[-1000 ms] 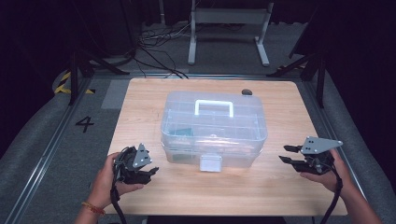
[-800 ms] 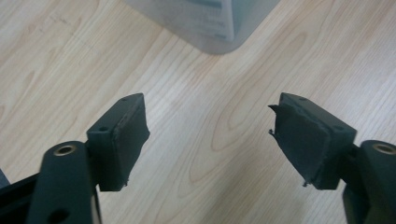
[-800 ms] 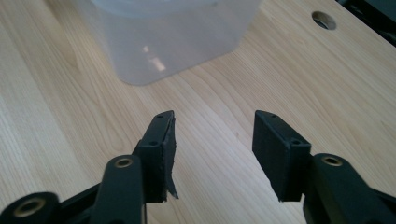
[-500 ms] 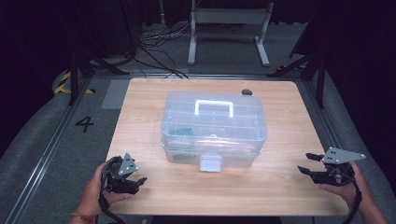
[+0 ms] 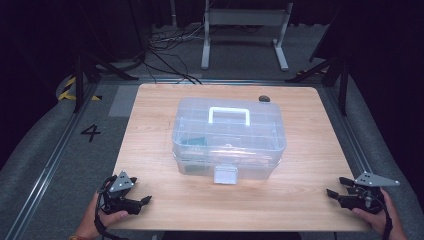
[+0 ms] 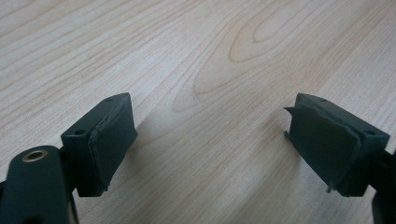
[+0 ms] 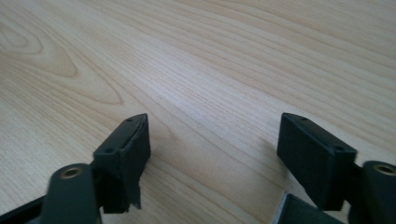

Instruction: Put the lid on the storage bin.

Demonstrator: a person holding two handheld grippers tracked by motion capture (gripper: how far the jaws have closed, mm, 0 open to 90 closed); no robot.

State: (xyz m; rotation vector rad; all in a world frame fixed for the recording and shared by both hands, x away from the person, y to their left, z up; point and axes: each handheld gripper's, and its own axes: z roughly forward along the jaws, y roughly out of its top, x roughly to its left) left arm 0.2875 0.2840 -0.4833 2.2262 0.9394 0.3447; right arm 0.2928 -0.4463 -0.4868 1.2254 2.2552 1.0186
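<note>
Holding the left gripper [image 5: 142, 201] low at the near left corner of the wooden table [image 5: 300, 210], jaws released, having just been opening, with only bare wood between them. Keeping the right gripper [image 5: 336, 189] likewise at the near right corner, also spread wide after just opening, grasping nothing. Leaving the clear plastic storage box [image 5: 229, 145] in the middle of the table, lid down, white handle [image 5: 229, 115] on top, front latch [image 5: 225, 175] facing the person, well apart from both claws.

Judging the risks:
- Running so close to the wood, likely scraping or catching a pad on the surface when moving off.
- Reaching in from wide apart, possibly shoving the light box toward the far edge, near the small dark object [image 5: 264, 98].
- Pinching smooth clear plastic, probably slipping.
- Lifting by the handle with the latch loose, risking spilled contents.
</note>
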